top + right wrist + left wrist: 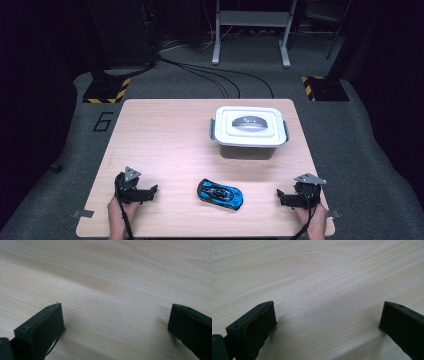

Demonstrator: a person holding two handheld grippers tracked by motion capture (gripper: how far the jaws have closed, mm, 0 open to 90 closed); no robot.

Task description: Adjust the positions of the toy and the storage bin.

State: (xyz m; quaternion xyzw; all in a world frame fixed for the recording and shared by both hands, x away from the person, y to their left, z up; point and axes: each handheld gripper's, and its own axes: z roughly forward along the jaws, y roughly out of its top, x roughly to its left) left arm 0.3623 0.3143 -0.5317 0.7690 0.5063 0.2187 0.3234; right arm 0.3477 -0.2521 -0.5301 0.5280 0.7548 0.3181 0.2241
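Observation:
A blue and black toy car (220, 194) lies on the wooden table (165, 150) near its front edge, between the two hands. Behind it, toward the right, stands a white plastic box (248, 131) with its lid on and grey side clips. My left gripper (152, 191) rests on the table left of the car, open, pointing right. My right gripper (281, 196) rests at the front right, open, pointing left toward the car. In the left gripper view the left gripper (328, 315) has bare wood between its jaws. The right gripper (115, 316) in its own view likewise has bare wood between them.
Beyond the table is grey carpet with black cables (220, 75), a metal stand (250, 30) and two yellow-and-black striped base plates (106, 90). The table's left half is bare wood.

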